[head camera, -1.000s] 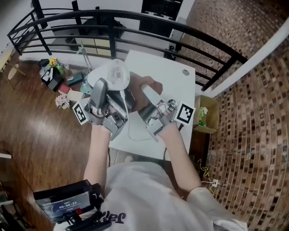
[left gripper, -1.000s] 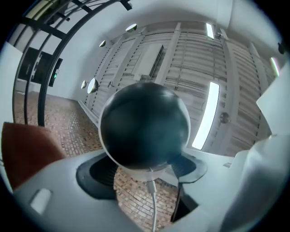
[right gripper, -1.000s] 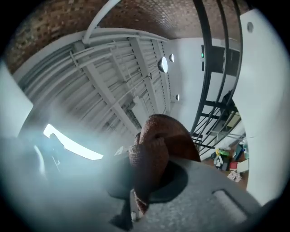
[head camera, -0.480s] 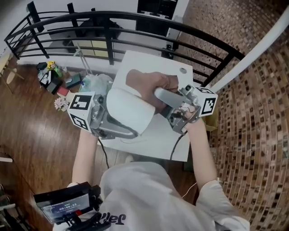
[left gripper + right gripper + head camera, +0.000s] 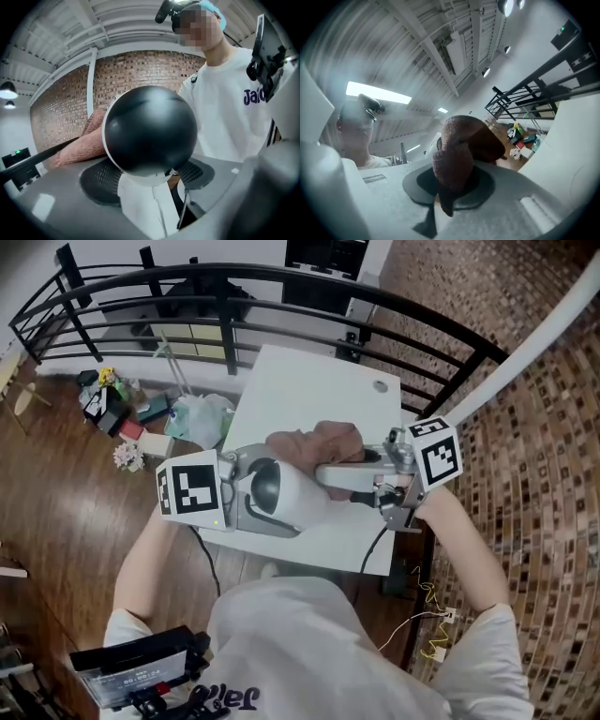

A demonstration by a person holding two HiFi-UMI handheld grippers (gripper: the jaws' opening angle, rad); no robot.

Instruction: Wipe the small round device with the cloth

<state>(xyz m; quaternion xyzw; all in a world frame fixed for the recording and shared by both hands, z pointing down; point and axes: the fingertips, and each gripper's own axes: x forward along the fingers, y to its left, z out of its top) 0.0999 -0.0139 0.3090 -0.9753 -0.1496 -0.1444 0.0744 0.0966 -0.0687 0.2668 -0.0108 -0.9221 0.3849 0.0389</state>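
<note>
Left claw point(image 5: 149, 176) grips device point(image 5: 150, 129) in wide-set jaws, right claw point(image 5: 450, 183) nipped on cloth point(image 5: 457, 150), wad beyond its tips seemingly touching device; wiping likely just starting.

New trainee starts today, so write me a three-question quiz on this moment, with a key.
1. True or false: the right tool holds the cloth.
2. What does the left tool grip? A. a cup B. the small round device C. nothing
3. Fill in: the device's domed face is ____ in colour.
Key: 1 true; 2 B; 3 black.
</note>
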